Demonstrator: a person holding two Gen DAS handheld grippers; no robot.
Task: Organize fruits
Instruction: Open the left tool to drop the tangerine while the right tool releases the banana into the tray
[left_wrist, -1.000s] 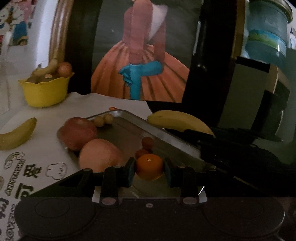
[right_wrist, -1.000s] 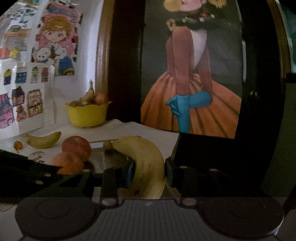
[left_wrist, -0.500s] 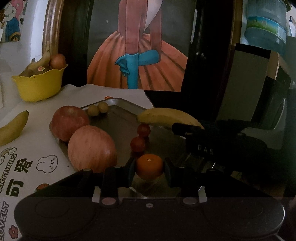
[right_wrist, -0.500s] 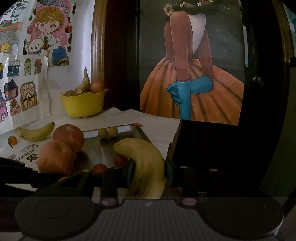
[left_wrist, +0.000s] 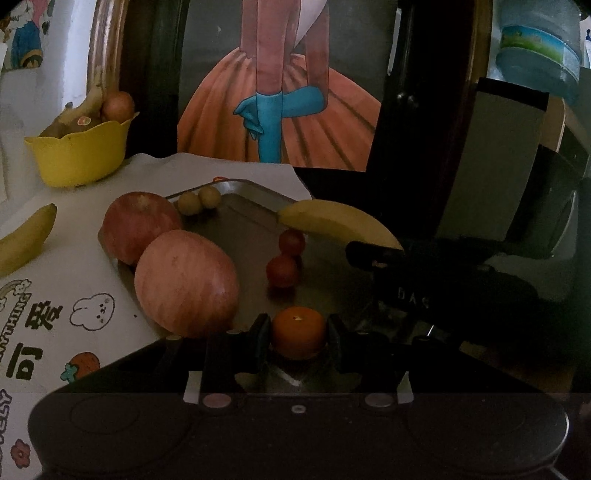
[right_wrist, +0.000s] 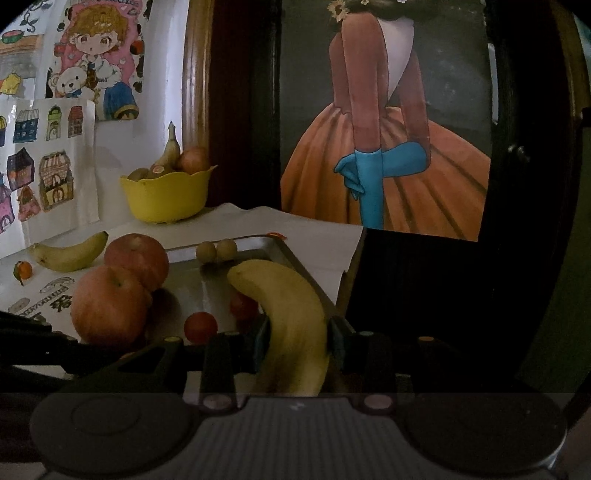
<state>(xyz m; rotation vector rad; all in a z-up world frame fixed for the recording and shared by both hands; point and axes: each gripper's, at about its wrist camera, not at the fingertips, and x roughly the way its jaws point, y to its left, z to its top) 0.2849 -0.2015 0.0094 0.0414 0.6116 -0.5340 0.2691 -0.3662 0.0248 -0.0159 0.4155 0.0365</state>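
Observation:
My left gripper (left_wrist: 298, 338) is shut on a small orange mandarin (left_wrist: 298, 332), low over the near end of a metal tray (left_wrist: 255, 218). My right gripper (right_wrist: 297, 339) is shut on a yellow banana (right_wrist: 291, 317) over the tray's (right_wrist: 188, 288) right rim; the same banana (left_wrist: 336, 223) shows in the left wrist view. On the tray lie two red apples (left_wrist: 184, 280) (left_wrist: 140, 225), two cherry tomatoes (left_wrist: 282, 271) (left_wrist: 291, 242) and two small green-yellow fruits (left_wrist: 199, 199).
A yellow bowl (left_wrist: 79, 151) with a banana and other fruit stands at the back left. A loose banana (right_wrist: 68, 253) and a small mandarin (right_wrist: 23, 270) lie on the printed white cloth. A dark cabinet (right_wrist: 424, 295) rises right of the tray.
Both grippers have come closer to the tray with their fruits still gripped; the apples and tomatoes now look larger. The banana has sunk toward the tray's right side.

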